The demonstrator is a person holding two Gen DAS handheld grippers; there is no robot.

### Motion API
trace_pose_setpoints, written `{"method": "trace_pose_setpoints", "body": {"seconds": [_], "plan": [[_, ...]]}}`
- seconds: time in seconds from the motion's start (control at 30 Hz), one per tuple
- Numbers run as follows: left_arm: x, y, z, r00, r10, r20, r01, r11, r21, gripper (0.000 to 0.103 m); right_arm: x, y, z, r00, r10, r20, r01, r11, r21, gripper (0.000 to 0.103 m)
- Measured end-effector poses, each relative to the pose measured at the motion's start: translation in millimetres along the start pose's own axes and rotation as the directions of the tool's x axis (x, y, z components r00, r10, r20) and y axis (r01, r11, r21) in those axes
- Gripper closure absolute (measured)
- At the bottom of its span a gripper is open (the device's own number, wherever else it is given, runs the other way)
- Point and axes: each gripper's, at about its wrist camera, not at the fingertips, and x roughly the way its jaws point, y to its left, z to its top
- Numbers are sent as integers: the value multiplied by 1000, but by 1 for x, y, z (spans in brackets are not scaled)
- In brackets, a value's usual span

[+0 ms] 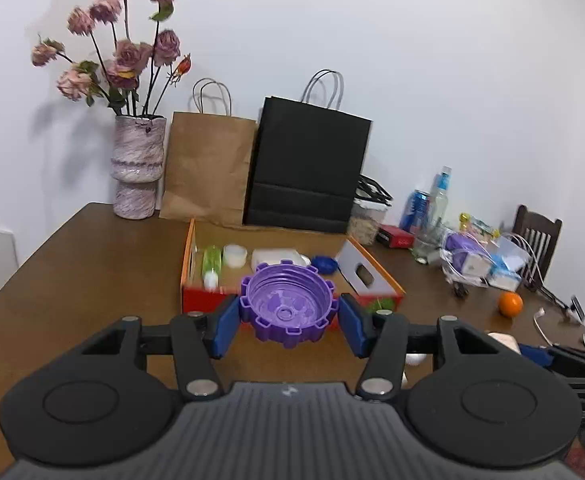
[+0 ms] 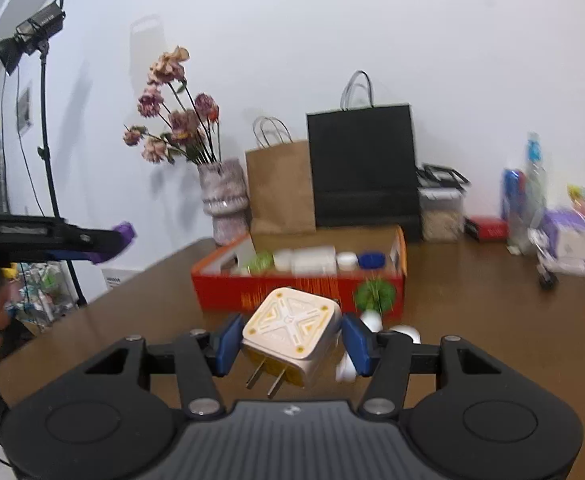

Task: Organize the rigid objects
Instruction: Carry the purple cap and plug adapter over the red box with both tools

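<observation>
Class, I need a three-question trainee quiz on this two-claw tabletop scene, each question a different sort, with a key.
1. True or false: the left claw holds a purple toothed lid.
2. What is the right claw shut on? A) orange B) white plug adapter C) blue can
3. Fill in: the items already sorted lie in a red and orange ____.

Key: 1 true. 2 B, the white plug adapter. 3 box.

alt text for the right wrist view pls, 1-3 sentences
The right gripper holds a white and yellow plug adapter, prongs toward the camera, above a brown table. Behind it sits an open red box with small containers inside; at left, the left gripper carries something purple.
</observation>
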Motion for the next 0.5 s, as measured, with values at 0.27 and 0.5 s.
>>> {"method": "trace_pose_setpoints", "body": {"seconds": [0.27,0.5], "plan": [[155,30,81,976,-28,-218,23,999,-28,49,128,-53,102,992,62,-113,-64,998,-12,49],[275,46,83,947,75,-313,-69,997,32,49,269,-83,119,962,-17,-273,2,998,-55,49]]}}
